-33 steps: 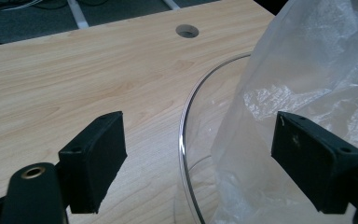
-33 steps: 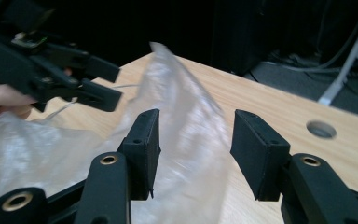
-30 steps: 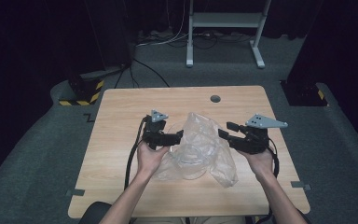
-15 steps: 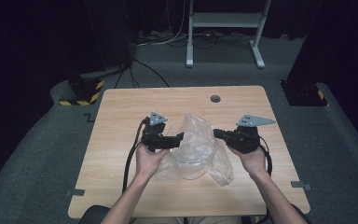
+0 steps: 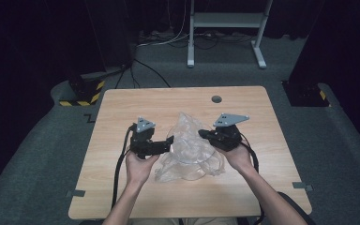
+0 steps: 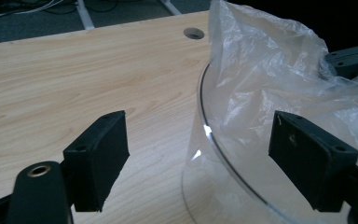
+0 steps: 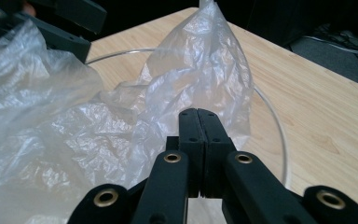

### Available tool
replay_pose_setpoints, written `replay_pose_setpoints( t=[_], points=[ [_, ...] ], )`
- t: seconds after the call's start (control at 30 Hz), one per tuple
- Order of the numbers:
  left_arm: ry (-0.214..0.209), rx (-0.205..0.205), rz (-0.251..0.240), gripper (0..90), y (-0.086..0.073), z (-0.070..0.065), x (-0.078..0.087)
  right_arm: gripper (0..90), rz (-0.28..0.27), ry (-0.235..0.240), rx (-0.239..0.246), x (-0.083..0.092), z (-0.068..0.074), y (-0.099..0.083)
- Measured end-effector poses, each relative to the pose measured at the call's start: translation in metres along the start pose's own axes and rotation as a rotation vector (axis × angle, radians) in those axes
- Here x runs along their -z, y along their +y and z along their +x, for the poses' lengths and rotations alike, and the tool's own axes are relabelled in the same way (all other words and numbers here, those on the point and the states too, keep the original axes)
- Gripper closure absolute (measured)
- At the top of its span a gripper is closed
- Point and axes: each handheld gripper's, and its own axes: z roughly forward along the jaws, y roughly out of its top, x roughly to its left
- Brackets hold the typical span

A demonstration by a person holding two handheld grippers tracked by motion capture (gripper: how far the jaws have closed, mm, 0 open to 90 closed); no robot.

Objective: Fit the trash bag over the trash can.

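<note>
A crumpled clear plastic bag [image 5: 186,133] lies over and inside a clear round bowl [image 5: 193,165] at the middle of the wooden table [image 5: 136,101]. My left gripper [image 5: 169,143] comes in from the left and is open. In the left gripper view its jaws [image 6: 205,156] straddle the bowl's rim [image 6: 204,122] without touching it, and the bag [image 6: 261,60] stands just behind. My right gripper [image 5: 202,134] reaches in from the right. Its jaws [image 7: 198,115] are pressed together at the bag's film [image 7: 191,70], above the bowl's rim [image 7: 271,112].
A round cable hole [image 5: 216,99] sits near the table's far edge. Cables trail from both grippers toward the near edge. Beyond the table stand a white metal stand [image 5: 225,28] and a floor block with yellow-black tape [image 5: 82,91].
My right gripper has moved left to the bag and its jaws have shut. The left gripper has shifted slightly right onto the bowl's rim.
</note>
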Motion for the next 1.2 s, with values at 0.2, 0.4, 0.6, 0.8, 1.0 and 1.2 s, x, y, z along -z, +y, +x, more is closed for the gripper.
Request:
replay_pose_setpoints(
  t=[0.2,0.4,0.6,0.8,1.0,1.2],
  points=[
    [0.01,0.014,-0.001,19.8,-0.004,0.002,0.003,86.3,0.059,0.005,0.064,-0.012,0.005,0.005],
    [0.001,0.011,0.006,19.2,-0.003,0.001,-0.002,79.6,0.073,0.028,0.045,-0.011,0.004,0.005],
    [-0.013,0.028,-0.028,18.7,0.003,0.007,0.001,66.3,0.041,0.049,0.043,-0.005,0.009,0.005],
    [-0.05,0.031,-0.048,18.7,0.013,0.006,-0.005,55.2,-0.004,0.035,0.046,0.012,0.014,0.003],
    [-0.029,-0.053,-0.065,18.8,0.028,-0.003,-0.012,54.9,-0.021,0.048,0.046,0.026,0.024,-0.004],
    [-0.092,-0.06,-0.053,18.6,0.04,-0.008,-0.028,54.8,0.039,0.059,0.04,0.022,0.035,-0.019]
  ],
)
